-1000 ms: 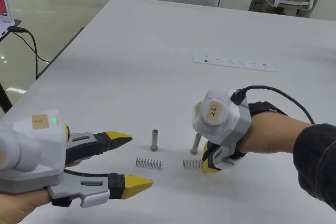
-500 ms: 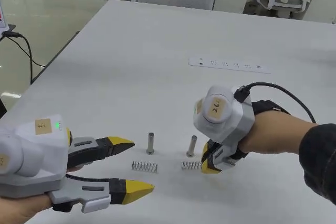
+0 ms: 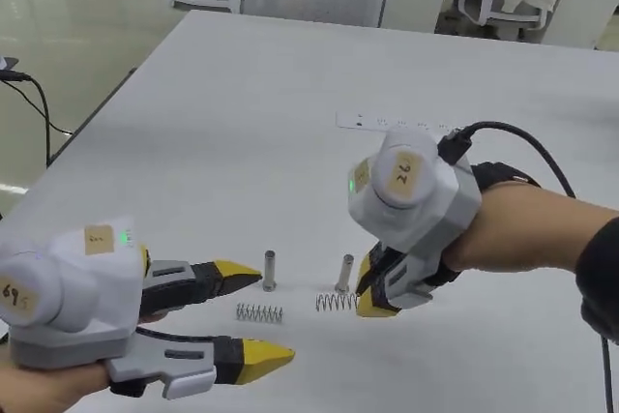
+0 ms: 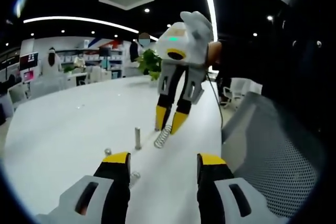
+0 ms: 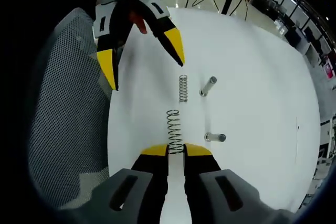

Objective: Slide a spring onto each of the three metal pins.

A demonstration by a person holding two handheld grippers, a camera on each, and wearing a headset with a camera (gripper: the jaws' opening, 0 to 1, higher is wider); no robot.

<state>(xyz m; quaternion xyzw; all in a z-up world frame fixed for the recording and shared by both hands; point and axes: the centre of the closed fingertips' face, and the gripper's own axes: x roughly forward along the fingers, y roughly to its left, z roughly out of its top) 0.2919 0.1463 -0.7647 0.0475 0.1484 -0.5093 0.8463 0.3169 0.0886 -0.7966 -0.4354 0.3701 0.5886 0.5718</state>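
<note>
The white table (image 3: 242,113) carries everything. The left gripper (image 3: 273,316) hovers low over its near edge with its yellow-tipped jaws spread wide and nothing between them. The right gripper (image 3: 370,305) points down at the table with its jaws pinched together on one end of a spring (image 3: 334,302). The rest of that spring sticks out towards the left gripper, just beside the foot of the right pin (image 3: 345,273). A power strip (image 3: 387,125) lies farther back. The left pin (image 3: 269,270) also stands upright, near the right pin. A second spring (image 3: 259,313) lies flat on the table just in front of the left pin, between the left gripper's jaws as the head view shows it.
</note>
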